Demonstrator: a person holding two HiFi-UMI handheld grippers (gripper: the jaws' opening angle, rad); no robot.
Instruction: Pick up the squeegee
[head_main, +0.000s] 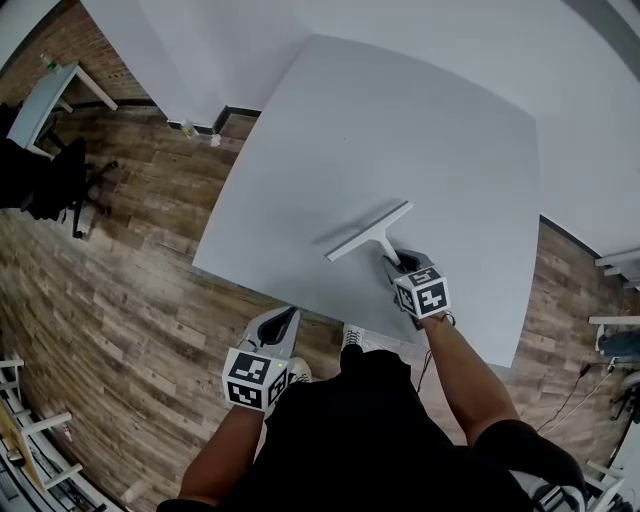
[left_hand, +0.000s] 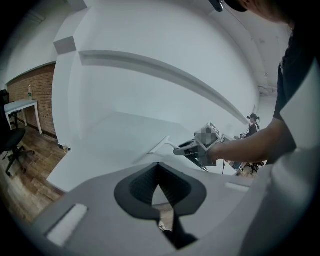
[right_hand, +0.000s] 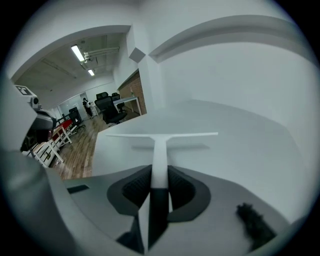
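A white squeegee (head_main: 368, 232) with a long blade and a dark handle hangs a little above the pale grey table (head_main: 400, 130), its shadow lying on the top beneath it. My right gripper (head_main: 395, 262) is shut on the handle near the table's front right part. In the right gripper view the handle runs between the pads (right_hand: 135, 187) and the blade (right_hand: 160, 135) lies crosswise ahead. My left gripper (head_main: 285, 320) hangs off the table's near edge over the floor, shut and empty. From the left gripper view (left_hand: 158, 167) the squeegee (left_hand: 159, 145) shows at the right gripper's tip.
Wooden floor (head_main: 130, 300) surrounds the table. A small white desk (head_main: 45, 95) and a black office chair (head_main: 50, 180) stand at the far left. White racks (head_main: 615, 260) sit at the right edge. A person (left_hand: 252, 125) stands far off in the room.
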